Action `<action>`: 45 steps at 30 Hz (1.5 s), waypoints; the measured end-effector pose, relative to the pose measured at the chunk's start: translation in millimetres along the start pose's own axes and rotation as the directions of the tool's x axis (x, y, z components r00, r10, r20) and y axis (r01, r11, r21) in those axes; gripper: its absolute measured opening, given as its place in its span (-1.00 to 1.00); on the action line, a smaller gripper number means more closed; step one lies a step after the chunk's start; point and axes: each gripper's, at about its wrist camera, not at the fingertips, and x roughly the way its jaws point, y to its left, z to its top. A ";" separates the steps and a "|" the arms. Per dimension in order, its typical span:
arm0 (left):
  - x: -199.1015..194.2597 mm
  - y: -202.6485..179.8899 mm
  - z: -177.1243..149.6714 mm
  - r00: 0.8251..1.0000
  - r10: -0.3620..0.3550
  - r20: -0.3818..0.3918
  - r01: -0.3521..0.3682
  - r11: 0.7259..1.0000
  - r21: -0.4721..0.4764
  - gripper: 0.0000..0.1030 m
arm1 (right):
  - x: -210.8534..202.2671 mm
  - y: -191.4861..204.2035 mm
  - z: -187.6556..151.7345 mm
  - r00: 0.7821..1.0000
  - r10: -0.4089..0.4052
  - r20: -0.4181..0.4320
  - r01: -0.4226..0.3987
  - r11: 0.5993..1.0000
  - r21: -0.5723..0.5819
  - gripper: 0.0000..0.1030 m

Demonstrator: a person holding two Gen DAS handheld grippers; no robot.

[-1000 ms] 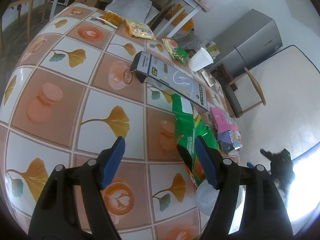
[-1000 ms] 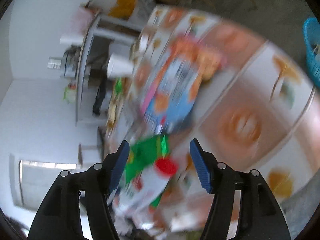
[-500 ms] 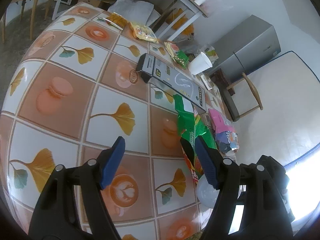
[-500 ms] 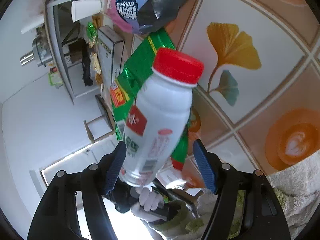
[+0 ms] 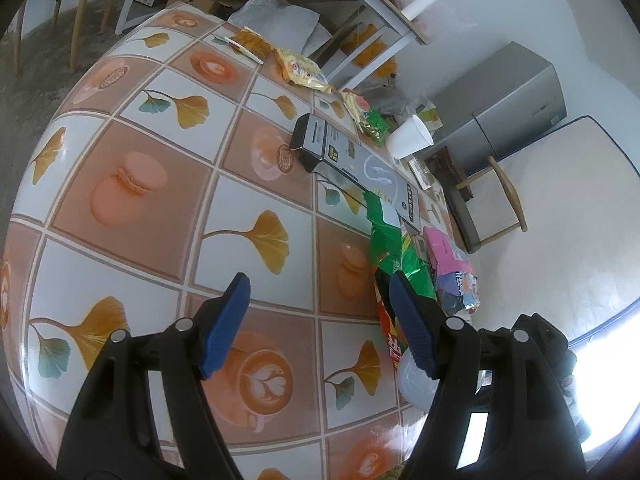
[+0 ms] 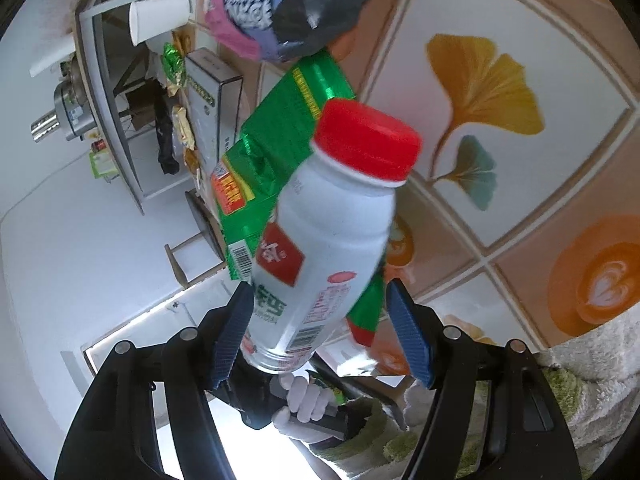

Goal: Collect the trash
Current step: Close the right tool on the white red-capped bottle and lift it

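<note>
Right tool (image 6: 320, 330): jaws spread wide, just been opening; white bottle (image 6: 320, 248) with red cap stands between them, left pad at its side, right pad clear. Bottle sits on counter (image 6: 540, 208) against green wrapper (image 6: 276, 140). Left tool (image 5: 318, 320): wide, empty.

On the surface you have one white bottle (image 6: 320, 240) with a red cap, one green wrapper (image 5: 394, 252), one pink snack bag (image 5: 452, 268), one long grey box (image 5: 360, 164), one white paper cup (image 5: 410, 138), and three more small snack packets: orange (image 5: 250, 42), yellow (image 5: 302, 68), and yellow-green (image 5: 366, 114).
</note>
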 end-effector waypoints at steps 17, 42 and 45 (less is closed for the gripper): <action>-1.9 -8.7 -1.3 1.000 0.005 -0.002 -0.005 1.000 0.018 0.31 | -19.5 -14.6 30.3 0.988 0.077 0.133 -0.079 0.997 0.011 -0.01; -1.7 -16.7 -7.2 1.000 0.006 -0.003 -0.006 0.999 0.042 0.31 | -93.3 -10.4 -6.5 0.969 0.244 -0.037 -0.243 0.915 -0.322 -0.14; -0.1 -17.6 -6.8 1.000 0.003 -0.006 -0.003 0.999 0.040 0.31 | -113.5 -5.9 -16.3 0.989 0.145 -0.032 -0.145 0.901 -0.409 -0.14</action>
